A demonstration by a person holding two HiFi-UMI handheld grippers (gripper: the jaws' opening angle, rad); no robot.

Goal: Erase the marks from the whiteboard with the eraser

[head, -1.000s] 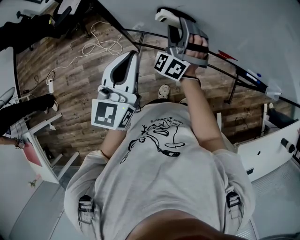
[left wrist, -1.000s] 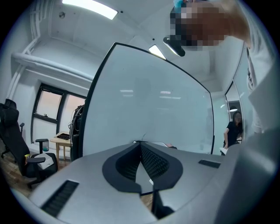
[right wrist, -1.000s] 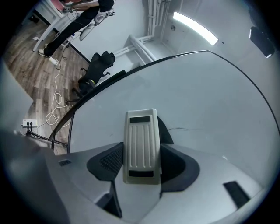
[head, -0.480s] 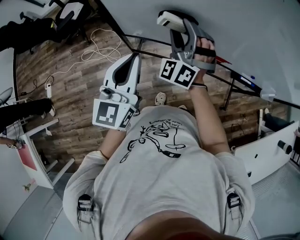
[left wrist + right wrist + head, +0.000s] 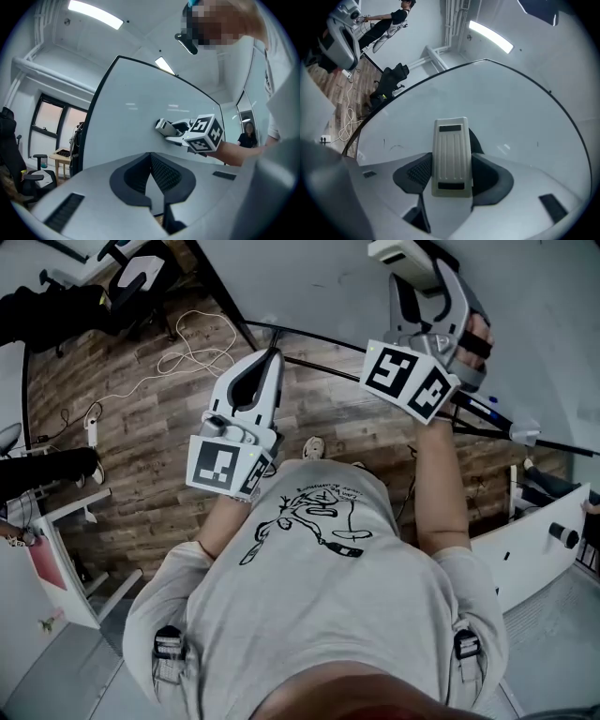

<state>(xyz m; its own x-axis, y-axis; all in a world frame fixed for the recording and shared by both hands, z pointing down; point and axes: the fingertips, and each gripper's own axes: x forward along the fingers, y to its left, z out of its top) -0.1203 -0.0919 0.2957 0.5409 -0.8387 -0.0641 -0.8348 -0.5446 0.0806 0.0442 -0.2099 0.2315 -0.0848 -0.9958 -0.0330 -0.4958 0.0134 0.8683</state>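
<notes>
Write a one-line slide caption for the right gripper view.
The right tool grips the eraser at the whiteboard, faint marks showing to its left.

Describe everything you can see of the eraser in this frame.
The eraser is a pale grey, plastic-looking oblong block with lengthwise ribs and a dark slot near each end. The claw of the right gripper is shut on its long sides. Its far face is turned to the whiteboard and, from the left gripper view, seems to rest on it.
</notes>
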